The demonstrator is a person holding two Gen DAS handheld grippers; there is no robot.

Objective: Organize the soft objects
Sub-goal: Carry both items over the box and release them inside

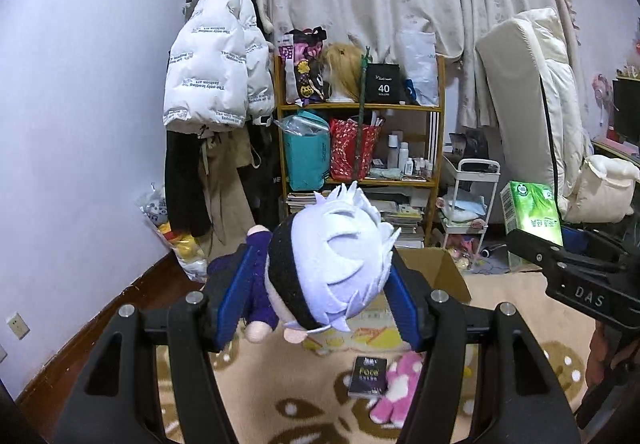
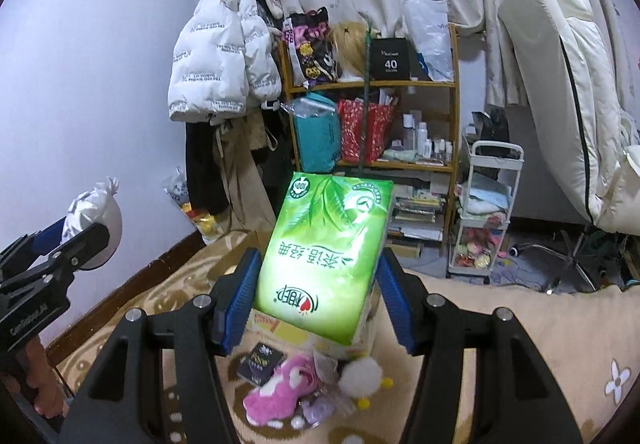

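Note:
My left gripper [image 1: 316,292] is shut on a plush doll [image 1: 332,260] with white hair, a black band and purple clothes, held in the air above an open cardboard box [image 1: 448,276]. My right gripper [image 2: 316,296] is shut on a green tissue pack [image 2: 328,256], also held above the box [image 2: 264,318]. The tissue pack shows at the right of the left wrist view [image 1: 532,215]. The doll shows at the left of the right wrist view [image 2: 96,219]. A pink plush [image 2: 280,388], a white fluffy toy [image 2: 362,376] and a black packet [image 2: 260,362] lie on the rug.
A beige patterned rug [image 2: 500,324] covers the floor. A wooden shelf [image 1: 360,107] full of bags and books stands behind the box. A white jacket [image 1: 212,75] hangs at the left. A white cart [image 2: 484,211] and a propped mattress [image 2: 568,83] are at the right.

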